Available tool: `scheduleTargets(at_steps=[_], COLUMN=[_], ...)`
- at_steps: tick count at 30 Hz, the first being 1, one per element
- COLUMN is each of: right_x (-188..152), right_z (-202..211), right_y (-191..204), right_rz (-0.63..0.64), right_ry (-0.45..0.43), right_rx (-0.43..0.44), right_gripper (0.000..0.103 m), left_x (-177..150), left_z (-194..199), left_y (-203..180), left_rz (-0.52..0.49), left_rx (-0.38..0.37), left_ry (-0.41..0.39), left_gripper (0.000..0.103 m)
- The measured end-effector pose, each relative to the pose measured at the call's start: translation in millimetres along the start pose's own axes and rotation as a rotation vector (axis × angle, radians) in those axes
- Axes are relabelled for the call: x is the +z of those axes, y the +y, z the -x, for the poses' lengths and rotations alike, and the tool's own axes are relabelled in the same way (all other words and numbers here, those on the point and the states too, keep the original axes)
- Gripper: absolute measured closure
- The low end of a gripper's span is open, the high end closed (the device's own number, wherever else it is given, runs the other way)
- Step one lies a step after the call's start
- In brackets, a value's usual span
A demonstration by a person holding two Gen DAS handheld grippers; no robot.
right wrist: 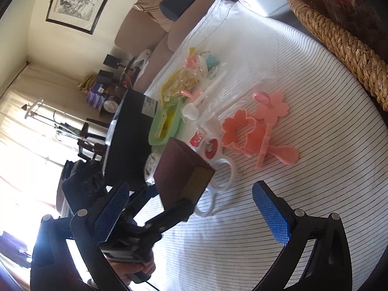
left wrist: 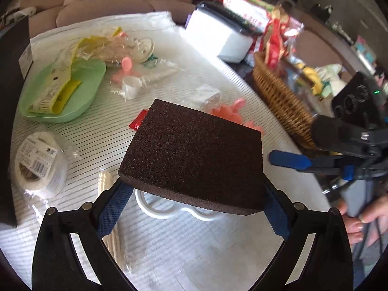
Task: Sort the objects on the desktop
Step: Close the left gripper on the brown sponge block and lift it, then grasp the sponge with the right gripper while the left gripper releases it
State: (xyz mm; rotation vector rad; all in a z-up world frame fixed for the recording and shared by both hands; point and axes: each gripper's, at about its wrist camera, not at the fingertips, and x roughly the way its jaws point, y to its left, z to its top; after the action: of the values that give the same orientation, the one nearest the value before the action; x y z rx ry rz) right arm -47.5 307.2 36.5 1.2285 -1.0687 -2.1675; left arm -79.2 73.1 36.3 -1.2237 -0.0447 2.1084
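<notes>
**Left Gripper Carrying Sponge Block; Right Gripper Idle**

**Left wrist view.** The left gripper point(left wrist: 192, 195) is clamped on the dark brown sponge block point(left wrist: 194, 156), one blue textured pad pressing each side edge. The block is held clear above the striped white tablecloth point(left wrist: 169, 247). Its top face is coarse, porous and abrasive-looking; the shape is a flat rectangular slab. Beneath it lies a white plastic part with looped openings point(left wrist: 169, 212). Candidate destinations are the pale green tray point(left wrist: 94, 77), smooth moulded plastic already holding a yellow packet point(left wrist: 58, 92), and the woven wicker basket point(left wrist: 281, 99); which one is intended cannot be told. Procedure, as judged: keep the block level, hold grip pressure moderate because foam compresses and can slip, and route above the wrapped white roll point(left wrist: 41, 165) and the loose cellophane items.

**Right wrist view.** The right gripper point(right wrist: 191, 214) stands wide apart and holds nothing. From this side the sponge block appears with a maroon abrasive face and a tan edge, gripped by the other tool. On the cloth nearby lie pink flower-shaped moulds point(right wrist: 245, 133), glossy rigid plastic with scalloped edges, and a pink spoon-like piece point(right wrist: 283, 155). Keep this gripper clear of the carrying path, as judged.
</notes>
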Motion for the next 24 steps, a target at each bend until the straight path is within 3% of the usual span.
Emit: scheduleTargets(at_steps=[5,9,10,11,12,13,14,19,24], right_x=[-4.3,-15.7,-19.4,-23.5,-27.2,-31.7,-35.0,-41.1,-33.0], right_z=[-1.7,-12.0,-15.8,-20.2,-24.4,-29.3,-33.1,-46.6,-73.2], right_y=[11.7,42.3,52.6,64.7,76.0,88.6,100.8,167.0,223.0], right_rz=[-0.070,-0.054,-0.042,-0.023,-0.002,0.021,0.041,0.192,0.255], right_ry=[0.078,0.195,0.231,0.272,0.309,0.350,0.380,0.472,0.449], right_rx=[0.255,0.419,0.448,0.471,0.474,0.468,0.469,0.421,0.338], right_gripper=[0.000,0.002,0.011,0.028,0.040,0.059,0.069,0.076,0.077], left_x=[-12.4,-22.1,-23.4,-23.9,-24.0,-23.6,-25.1,-34.9,-36.4], left_z=[56.2,102.8,115.0,127.3,137.9,148.7,158.5,198.3,246.9], left_y=[-15.5,-24.6,-23.2,-21.9,-21.0,-18.7,-15.8,-3.3,37.8], left_rz=[-0.112,-0.242,-0.268,-0.289,-0.306,-0.320,-0.335,-0.384,-0.275], left_rx=[-0.128,-0.180,-0.185,-0.190,-0.194,-0.199,-0.196,-0.155,-0.053], left_ry=[-0.026,0.000,0.001,0.001,-0.002,-0.003,0.002,-0.003,-0.094], left_gripper=[0.004,0.004,0.004,0.004,0.004,0.004,0.004,0.003,0.003])
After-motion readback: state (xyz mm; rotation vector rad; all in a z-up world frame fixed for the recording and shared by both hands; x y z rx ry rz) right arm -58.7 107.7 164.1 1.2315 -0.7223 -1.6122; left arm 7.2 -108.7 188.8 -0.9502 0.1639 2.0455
